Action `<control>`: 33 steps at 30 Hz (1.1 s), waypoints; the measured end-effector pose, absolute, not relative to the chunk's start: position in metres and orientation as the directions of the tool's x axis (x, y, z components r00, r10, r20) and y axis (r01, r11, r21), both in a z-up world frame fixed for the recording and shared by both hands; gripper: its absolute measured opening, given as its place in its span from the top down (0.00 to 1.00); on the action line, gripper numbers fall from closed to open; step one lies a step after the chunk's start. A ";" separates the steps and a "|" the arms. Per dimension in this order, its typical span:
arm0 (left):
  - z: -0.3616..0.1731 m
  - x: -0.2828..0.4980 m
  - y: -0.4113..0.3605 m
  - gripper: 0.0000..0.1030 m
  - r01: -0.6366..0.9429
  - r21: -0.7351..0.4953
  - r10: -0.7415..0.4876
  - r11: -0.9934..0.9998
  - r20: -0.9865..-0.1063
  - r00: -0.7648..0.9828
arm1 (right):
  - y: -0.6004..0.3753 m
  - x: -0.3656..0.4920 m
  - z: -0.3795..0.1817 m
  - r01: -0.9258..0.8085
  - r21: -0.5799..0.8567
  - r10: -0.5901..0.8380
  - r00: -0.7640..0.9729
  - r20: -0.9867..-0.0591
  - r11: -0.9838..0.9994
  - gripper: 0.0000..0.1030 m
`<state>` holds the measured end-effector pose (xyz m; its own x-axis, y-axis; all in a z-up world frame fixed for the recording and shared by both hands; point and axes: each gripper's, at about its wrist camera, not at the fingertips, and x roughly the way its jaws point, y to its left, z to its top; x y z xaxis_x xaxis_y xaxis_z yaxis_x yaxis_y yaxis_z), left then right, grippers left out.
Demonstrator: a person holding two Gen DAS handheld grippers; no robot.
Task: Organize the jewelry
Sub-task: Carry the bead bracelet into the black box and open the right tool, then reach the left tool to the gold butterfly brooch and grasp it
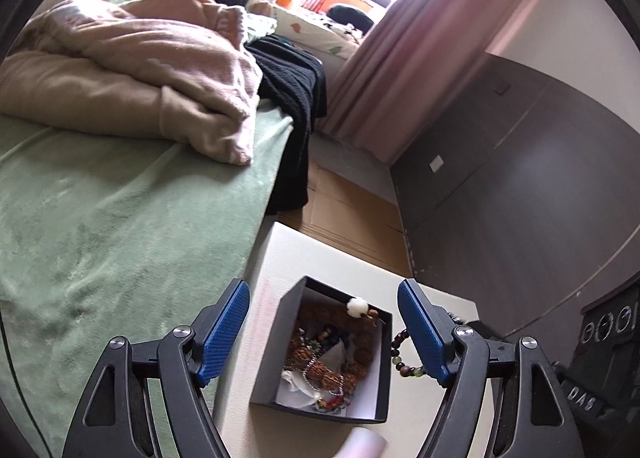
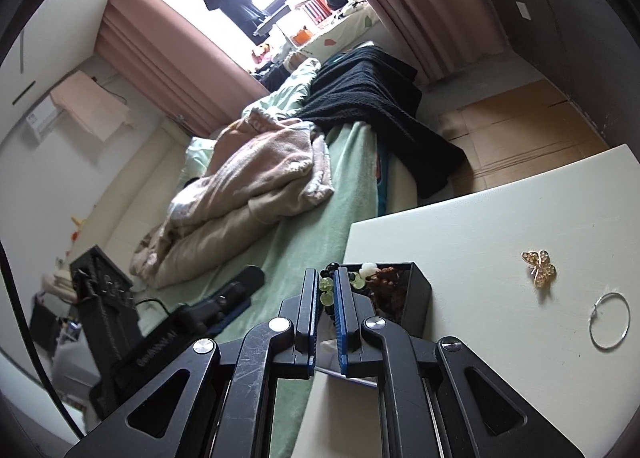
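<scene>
A black open box (image 1: 280, 338) holds several bead strings and chains on a white table (image 1: 276, 250). My left gripper (image 1: 322, 332) is open, its blue fingers on either side of the box and above it. A beaded bracelet (image 1: 402, 354) hangs just right of the box. In the right wrist view my right gripper (image 2: 325, 290) is shut on that beaded bracelet (image 2: 326, 294), green and dark beads showing between the fingers, beside the box (image 2: 418, 290). A gold butterfly brooch (image 2: 539, 267) and a silver hoop (image 2: 610, 321) lie on the table (image 2: 480, 238).
A bed with a green cover (image 1: 100, 226), a pink blanket (image 1: 140, 58) and a black throw (image 1: 296, 98) lies left of the table. A dark wardrobe (image 1: 520, 178) stands at the right. Cardboard covers the floor (image 1: 352, 210).
</scene>
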<state>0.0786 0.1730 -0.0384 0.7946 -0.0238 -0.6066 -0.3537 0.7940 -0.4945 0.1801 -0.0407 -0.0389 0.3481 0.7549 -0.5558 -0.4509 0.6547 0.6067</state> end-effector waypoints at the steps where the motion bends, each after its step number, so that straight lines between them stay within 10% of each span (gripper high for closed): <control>1: -0.039 0.078 0.175 0.25 -0.358 -0.495 -0.019 0.791 -0.606 0.795 | -0.038 0.181 -0.040 -0.452 0.608 0.756 0.342 -0.558 0.653 0.91; 9: -0.041 0.081 0.172 0.25 -0.359 -0.491 -0.026 0.794 -0.618 0.786 | -0.013 0.188 -0.070 -0.436 0.636 0.760 0.217 -0.612 0.637 0.88; 13: -0.040 0.083 0.160 0.25 -0.332 -0.474 -0.040 0.815 -0.618 0.785 | -0.037 0.188 -0.062 -0.420 0.628 0.751 0.266 -0.605 0.655 0.50; 33: -0.041 0.116 0.055 0.25 -0.152 -0.302 -0.109 0.941 -0.697 0.709 | -0.163 0.199 -0.061 -0.208 0.534 0.569 0.399 -0.719 0.820 0.35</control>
<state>0.1158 0.0548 -0.0410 0.7092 -0.1089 -0.6966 -0.1521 0.9411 -0.3020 0.1989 -0.1632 -0.0609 0.3994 0.5694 -0.7186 -0.2084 0.8196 0.5337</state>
